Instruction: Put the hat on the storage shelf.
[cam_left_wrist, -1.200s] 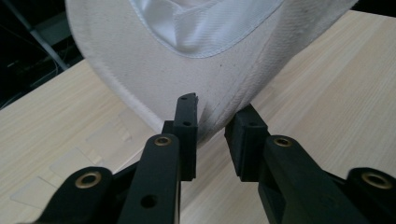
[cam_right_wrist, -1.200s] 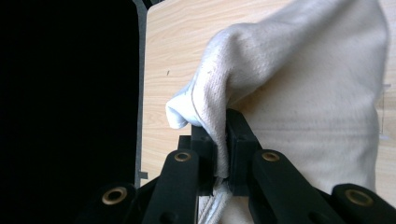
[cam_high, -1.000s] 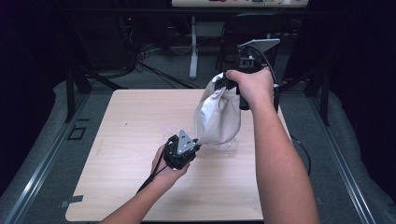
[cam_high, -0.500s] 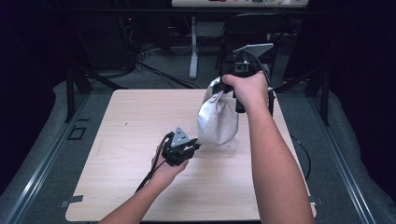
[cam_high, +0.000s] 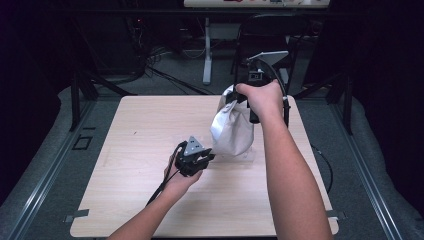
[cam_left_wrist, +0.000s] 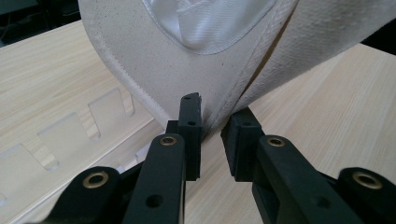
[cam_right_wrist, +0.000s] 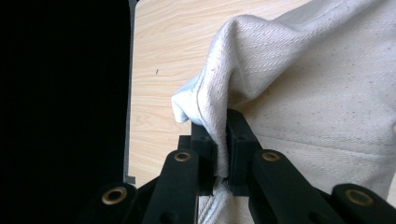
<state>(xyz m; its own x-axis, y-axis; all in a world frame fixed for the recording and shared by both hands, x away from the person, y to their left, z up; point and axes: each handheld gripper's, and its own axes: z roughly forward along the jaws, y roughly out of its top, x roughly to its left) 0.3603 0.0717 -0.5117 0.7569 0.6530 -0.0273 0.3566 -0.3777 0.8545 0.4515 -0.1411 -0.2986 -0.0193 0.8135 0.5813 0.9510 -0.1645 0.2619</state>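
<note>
The high view looked forward and down from above the person's side, taking in the whole wooden table (cam_high: 150, 150) and the dark floor beyond it. The left gripper view rode low over the tabletop, very near the bottom edge of the cloth bag (cam_left_wrist: 187, 70). The right gripper view sat close against the bag's upper fold, facing down at the table. All 3 views shared the bag and the tabletop.

cloth bag (cam_high: 231, 131) hangs over table (cam_high: 125, 200), perhaps touching
</note>
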